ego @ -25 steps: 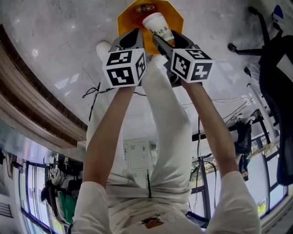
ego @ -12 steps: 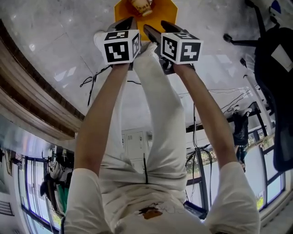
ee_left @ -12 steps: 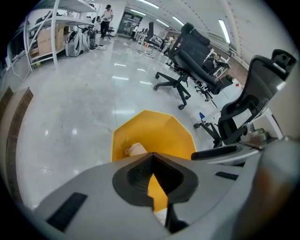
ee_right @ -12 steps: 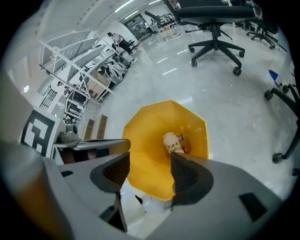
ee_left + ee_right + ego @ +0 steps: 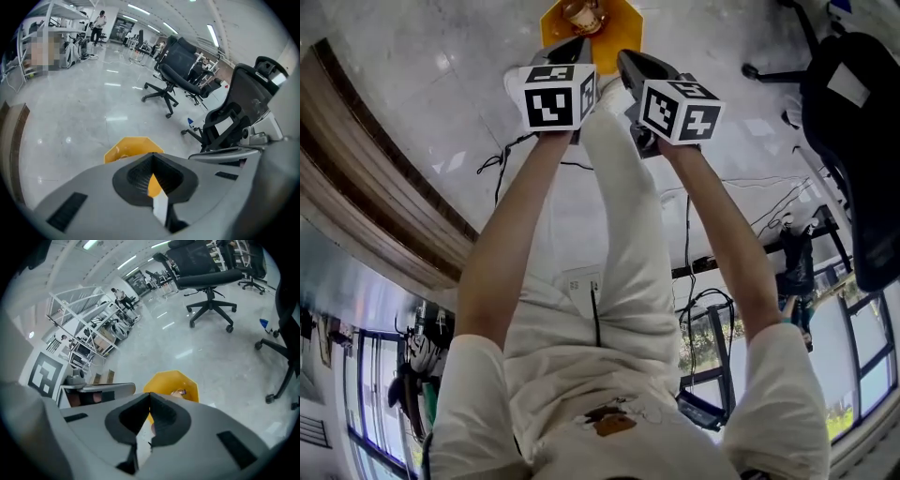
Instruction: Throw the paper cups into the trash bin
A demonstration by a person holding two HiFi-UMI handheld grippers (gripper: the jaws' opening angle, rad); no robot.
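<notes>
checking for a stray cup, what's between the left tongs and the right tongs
In the head view, only the person's white-trousered leg lies between the left tongs and the right tongs; nothing else shows there.

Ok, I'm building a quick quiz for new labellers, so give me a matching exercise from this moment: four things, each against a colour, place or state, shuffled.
Things:
1. trash bin
2. paper cup
3. office chair
4. left hand-held gripper

Descriptions:
A. black
B. shut, nothing held
C. yellow
D. lying inside the trash bin

Pairs: 1-C, 2-D, 3-A, 4-B.
</notes>
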